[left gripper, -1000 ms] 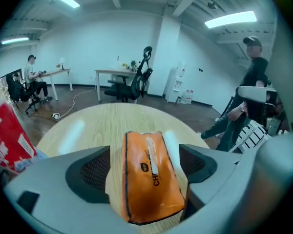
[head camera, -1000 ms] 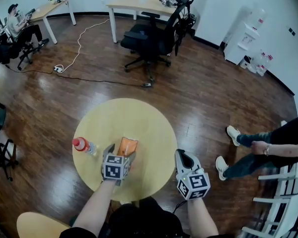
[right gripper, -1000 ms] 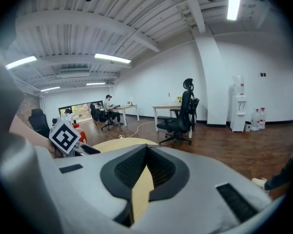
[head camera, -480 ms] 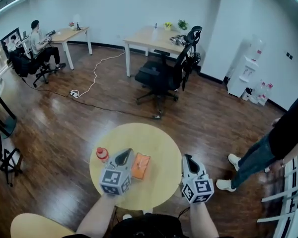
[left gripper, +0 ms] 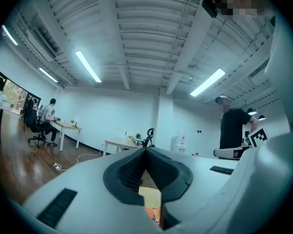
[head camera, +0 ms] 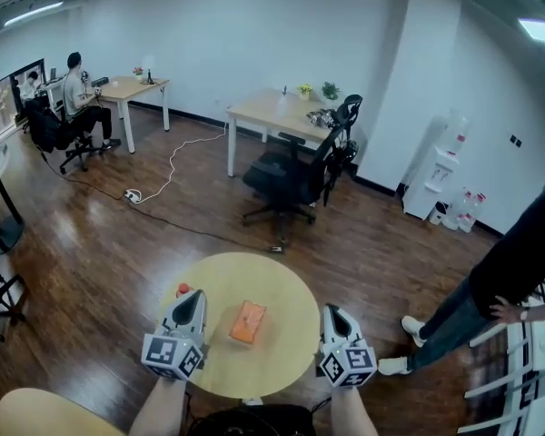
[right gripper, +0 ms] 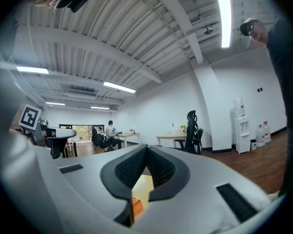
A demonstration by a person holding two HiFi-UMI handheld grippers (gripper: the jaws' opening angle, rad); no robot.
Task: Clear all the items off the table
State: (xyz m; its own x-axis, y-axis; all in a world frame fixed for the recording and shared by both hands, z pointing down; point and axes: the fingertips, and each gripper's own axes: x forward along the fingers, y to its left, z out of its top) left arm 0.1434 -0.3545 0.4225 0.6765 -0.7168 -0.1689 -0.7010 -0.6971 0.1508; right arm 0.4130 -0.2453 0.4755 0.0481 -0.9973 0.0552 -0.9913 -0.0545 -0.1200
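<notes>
The left tool [head camera: 190, 298] has lifted off the desk [head camera: 282, 284] with jaws pressed together on nothing; the right tool [head camera: 335, 316] is closed and empty too; the orange packet [head camera: 248, 322] and the bottle [head camera: 183, 290] remain on the desk, so the grab seems missed

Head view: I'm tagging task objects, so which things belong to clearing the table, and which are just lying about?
Job: round yellow table; flat orange packet; red-capped bottle.
Just lying about: black office chair; white water dispenser; pale wooden desk.
</notes>
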